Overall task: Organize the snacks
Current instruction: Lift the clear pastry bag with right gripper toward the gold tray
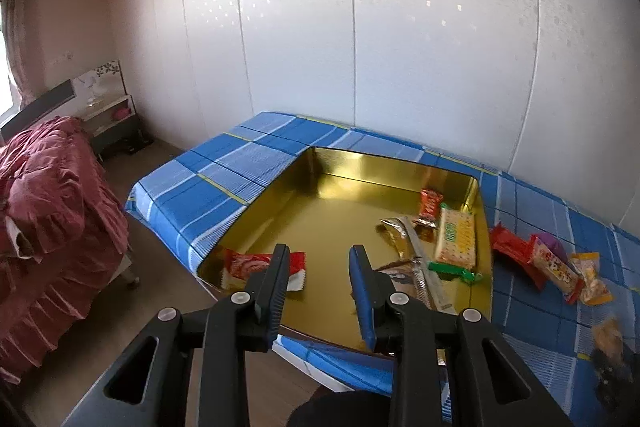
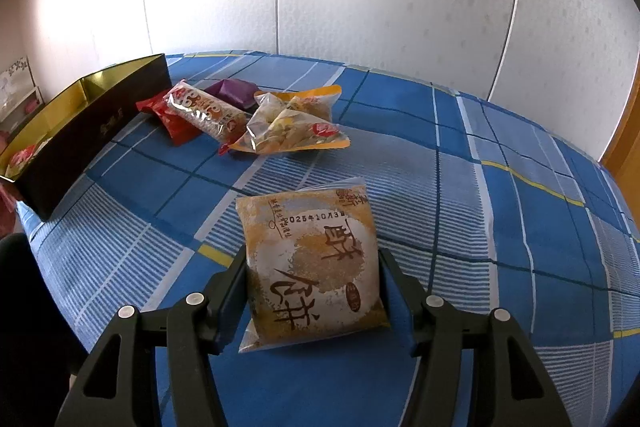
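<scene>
My right tongs (image 2: 312,275) are clamped on the pastry packet (image 2: 310,267), lifted just off the desk (image 2: 500,227) for the box (image 1: 340,211). My left tongs (image 1: 320,267) hang nearly closed and empty over the box's near edge, with more snacks (image 2: 256,115) waiting beside its far corner.

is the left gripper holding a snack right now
No, the left gripper has nothing between its fingers, only the gold tray beyond.

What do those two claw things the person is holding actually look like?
Both are black plastic. The left claw has two flat fingers with ribbed pads, one pad blue, on hinged arms with silver rivets. The right claw is built alike, also with silver rivets.
</scene>
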`<state>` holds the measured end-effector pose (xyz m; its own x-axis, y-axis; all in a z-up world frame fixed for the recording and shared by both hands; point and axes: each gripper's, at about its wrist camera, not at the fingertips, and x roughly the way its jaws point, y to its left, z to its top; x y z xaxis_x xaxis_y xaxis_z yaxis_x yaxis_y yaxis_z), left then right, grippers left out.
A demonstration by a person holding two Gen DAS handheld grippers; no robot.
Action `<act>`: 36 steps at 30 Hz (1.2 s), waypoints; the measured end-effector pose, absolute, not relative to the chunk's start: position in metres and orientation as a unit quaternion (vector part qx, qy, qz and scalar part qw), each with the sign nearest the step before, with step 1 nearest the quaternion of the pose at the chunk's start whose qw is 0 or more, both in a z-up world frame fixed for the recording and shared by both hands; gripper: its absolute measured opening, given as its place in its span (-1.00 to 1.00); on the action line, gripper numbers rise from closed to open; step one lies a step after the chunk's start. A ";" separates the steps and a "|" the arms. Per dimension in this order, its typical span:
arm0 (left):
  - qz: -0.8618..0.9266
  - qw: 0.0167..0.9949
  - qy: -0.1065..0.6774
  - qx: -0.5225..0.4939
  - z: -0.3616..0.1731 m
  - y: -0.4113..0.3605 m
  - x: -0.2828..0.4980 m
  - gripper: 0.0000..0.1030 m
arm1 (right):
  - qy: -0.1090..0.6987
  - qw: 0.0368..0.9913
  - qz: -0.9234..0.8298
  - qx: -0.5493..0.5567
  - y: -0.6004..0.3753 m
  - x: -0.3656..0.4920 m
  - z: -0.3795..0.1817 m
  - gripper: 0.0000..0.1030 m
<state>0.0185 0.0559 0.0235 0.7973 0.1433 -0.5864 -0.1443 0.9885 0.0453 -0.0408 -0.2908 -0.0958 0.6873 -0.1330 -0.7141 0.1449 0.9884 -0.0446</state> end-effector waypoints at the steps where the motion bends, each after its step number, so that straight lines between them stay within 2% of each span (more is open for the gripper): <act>1: 0.081 0.948 0.307 0.000 0.024 0.058 0.018 -0.40 | 0.389 0.918 -0.075 0.008 -0.290 -0.041 -0.096 0.18; 26: 0.104 0.948 0.301 -0.010 0.025 0.078 0.017 -0.40 | 0.439 0.898 -0.030 0.006 -0.255 -0.036 -0.091 0.18; 36: 0.109 0.944 0.310 -0.013 0.016 0.083 0.019 -0.40 | 0.438 0.894 0.053 0.071 -0.227 -0.018 -0.061 0.17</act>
<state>0.0194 0.0833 0.0161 0.7839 0.1974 -0.5887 -0.2138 0.9759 0.0426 -0.0184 -0.2271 -0.0607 0.6100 0.1570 -0.7767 -0.0329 0.9844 0.1731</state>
